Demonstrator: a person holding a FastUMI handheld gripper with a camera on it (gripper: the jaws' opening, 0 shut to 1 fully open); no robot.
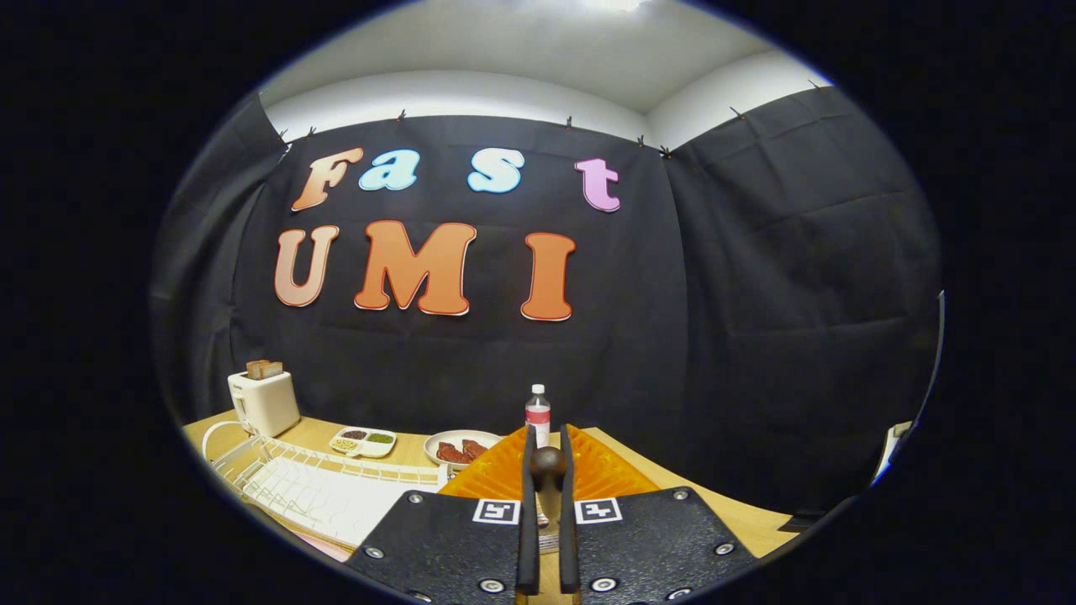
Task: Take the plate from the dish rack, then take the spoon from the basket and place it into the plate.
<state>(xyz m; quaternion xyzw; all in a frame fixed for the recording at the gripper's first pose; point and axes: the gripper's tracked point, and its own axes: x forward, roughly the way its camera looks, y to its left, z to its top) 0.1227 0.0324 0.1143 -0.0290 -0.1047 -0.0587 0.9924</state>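
My gripper (547, 452) is shut on a spoon (548, 464), whose rounded brown wooden end sticks up between the two fingers (528, 504). The rest of the spoon is hidden by the fingers. Just ahead, spreading to both sides behind the fingers, is the ribbed orange basket (492, 479). The white wire dish rack (319, 487) lies on the wooden table to the left of the fingers, and I see no plate standing in it.
Beyond the basket stand a small water bottle (538, 413) and a white plate with red slices (458, 449). Left of them sit a divided dish of beans (363, 440) and a white toaster (264, 400) with bread. The black cloth wall closes the back.
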